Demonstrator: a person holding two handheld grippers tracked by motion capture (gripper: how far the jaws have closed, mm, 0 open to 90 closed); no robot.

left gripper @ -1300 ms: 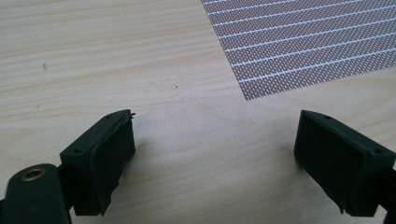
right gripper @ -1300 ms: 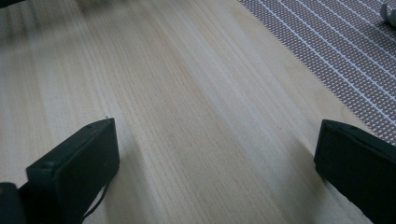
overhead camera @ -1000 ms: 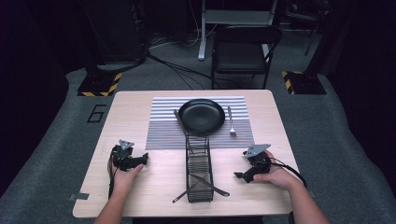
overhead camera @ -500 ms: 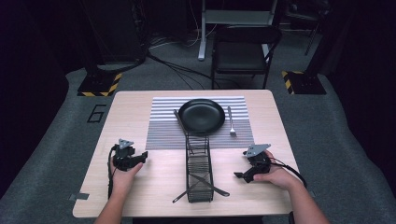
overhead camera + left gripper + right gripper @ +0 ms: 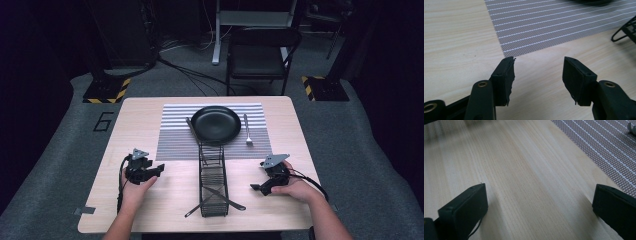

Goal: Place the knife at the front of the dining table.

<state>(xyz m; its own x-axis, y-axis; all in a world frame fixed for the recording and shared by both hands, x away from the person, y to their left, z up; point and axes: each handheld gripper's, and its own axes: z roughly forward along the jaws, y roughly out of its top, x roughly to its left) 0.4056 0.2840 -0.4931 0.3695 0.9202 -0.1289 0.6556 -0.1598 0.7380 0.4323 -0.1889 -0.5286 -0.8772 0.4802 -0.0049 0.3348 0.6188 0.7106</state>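
A black plate [image 5: 216, 123] sits on a grey striped placemat [image 5: 172, 140] at the table's far middle. A fork [image 5: 247, 130] lies to the plate's right and a knife [image 5: 191, 128] to its left. A black wire rack [image 5: 213, 180] stands in front of the placemat, with two utensils crossed under its near end. My left gripper [image 5: 157, 170] rests on the table left of the rack, open and holding nothing [image 5: 537, 75]. My right gripper [image 5: 256, 187] rests right of the rack, open wide over bare wood [image 5: 539, 205].
The wooden table [image 5: 135, 120] has bare wood on both sides of the rack. A rack foot [image 5: 621, 36] shows at the right of the left gripper view. A black chair [image 5: 260, 55] stands beyond the far edge, with cables on the floor.
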